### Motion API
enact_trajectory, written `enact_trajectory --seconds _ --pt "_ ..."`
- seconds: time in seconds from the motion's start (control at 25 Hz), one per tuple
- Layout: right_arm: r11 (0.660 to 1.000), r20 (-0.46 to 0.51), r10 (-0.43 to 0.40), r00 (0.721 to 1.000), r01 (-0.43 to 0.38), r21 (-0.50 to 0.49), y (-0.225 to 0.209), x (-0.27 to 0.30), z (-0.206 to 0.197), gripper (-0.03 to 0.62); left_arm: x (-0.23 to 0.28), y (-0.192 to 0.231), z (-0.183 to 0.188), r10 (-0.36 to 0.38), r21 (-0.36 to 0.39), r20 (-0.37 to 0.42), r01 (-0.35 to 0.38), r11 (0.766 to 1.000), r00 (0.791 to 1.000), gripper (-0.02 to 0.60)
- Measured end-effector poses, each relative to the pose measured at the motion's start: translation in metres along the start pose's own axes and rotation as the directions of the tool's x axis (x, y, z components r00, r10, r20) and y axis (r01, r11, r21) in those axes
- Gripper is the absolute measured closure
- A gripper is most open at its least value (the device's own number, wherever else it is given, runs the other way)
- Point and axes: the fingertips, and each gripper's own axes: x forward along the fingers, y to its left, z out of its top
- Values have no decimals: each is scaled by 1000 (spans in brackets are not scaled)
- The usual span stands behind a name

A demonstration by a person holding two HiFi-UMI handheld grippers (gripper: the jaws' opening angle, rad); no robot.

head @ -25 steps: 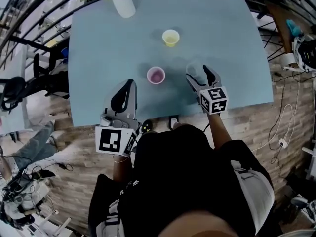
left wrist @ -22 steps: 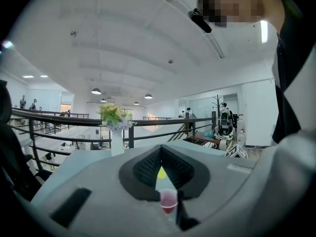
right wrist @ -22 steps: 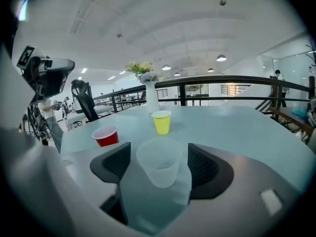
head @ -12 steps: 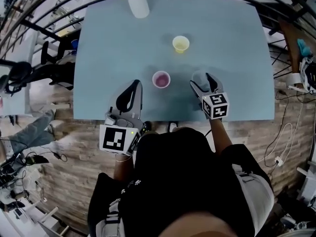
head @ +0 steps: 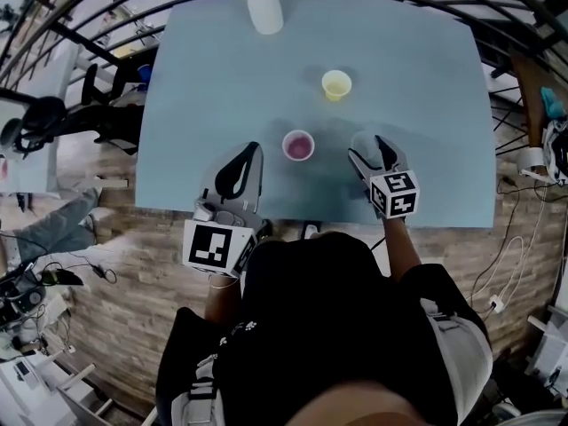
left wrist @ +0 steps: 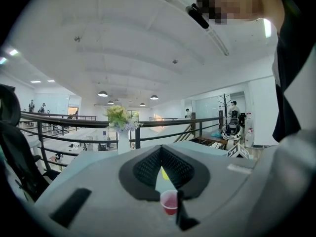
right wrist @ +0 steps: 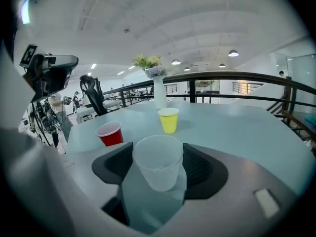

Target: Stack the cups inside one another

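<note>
Three cups stand on the pale blue table (head: 222,78): a yellow cup (head: 336,84) furthest from me, a red cup (head: 298,145) in the middle, and a clear cup (head: 366,142) on the right. My right gripper (head: 373,149) straddles the clear cup (right wrist: 158,162). Its jaws are closing, and the pads (right wrist: 195,164) stand right at the cup's rim without squeezing it. The red cup (right wrist: 110,134) and yellow cup (right wrist: 169,120) stand beyond it. My left gripper (head: 252,149) rests over the near table edge, jaws together and holding nothing. Past it stands the red cup (left wrist: 169,202).
A white vase of flowers (head: 264,11) stands at the table's far edge. A dark railing (right wrist: 237,78) runs behind the table. Desks, chairs and cables (head: 53,131) crowd the wooden floor to the left, and more cables lie on the right.
The right jaws have drawn in a little around the clear cup. The left gripper has stayed where it was. No cup has moved on the table.
</note>
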Motion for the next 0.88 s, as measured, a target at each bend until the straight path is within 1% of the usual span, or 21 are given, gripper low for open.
enact_trajectory --seconds 0.24,0.36,0.68,0.88 --pt "999 45 38 998 -37 -24 16 -3 26 270 -9 7 0 19 -7 11 -19 1000 1000 598" --pt "997 83 63 995 -59 -40 26 -5 44 270 -14 10 0 30 -8 17 -29 1000 999 598" --pt "989 169 134 976 -121 -87 61 -8 91 270 -32 28 -3 70 -27 21 -70 997 997 598" --pt "978 191 192 963 -172 -116 88 -3 111 270 -44 42 -2 99 -34 29 -98 995 995 598"
